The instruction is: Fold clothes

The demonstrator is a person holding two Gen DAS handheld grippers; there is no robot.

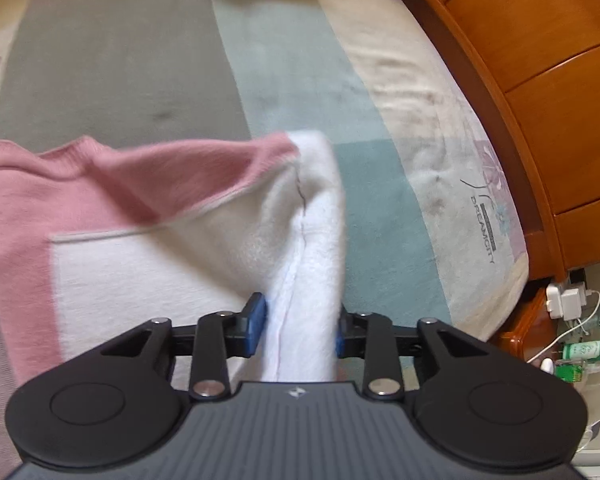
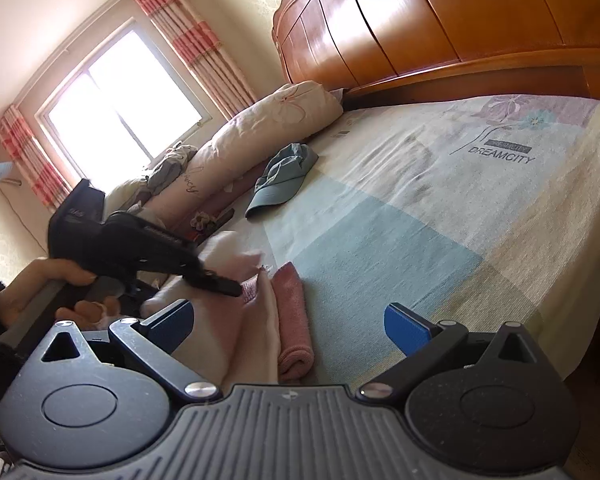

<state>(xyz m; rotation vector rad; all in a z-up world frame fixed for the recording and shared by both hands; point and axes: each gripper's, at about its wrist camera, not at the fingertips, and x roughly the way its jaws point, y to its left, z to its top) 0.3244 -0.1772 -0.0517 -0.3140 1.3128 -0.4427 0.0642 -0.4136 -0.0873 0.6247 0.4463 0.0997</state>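
On the bed [image 1: 400, 92], left tongs [image 1: 300, 330] pinch the sweater's [image 1: 140, 232] white edge; right tongs [image 2: 290, 322] gape empty.

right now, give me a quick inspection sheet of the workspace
surface: bed with a striped grey, teal and cream printed sheet, flat.
job's things: pink and white fleecy garment, partly lifted; one white fold stands up in the left claw.
clutter: blue-grey cloth cap further up the bed; long floral bolster pillow behind it.
grippers: left claw shut on the garment's white fold; right claw open, holding nothing, above the garment's edge.
cables: white chargers and cord on the floor beside the bed.
surroundings: glossy wooden headboard, bright window with red-striped curtains.
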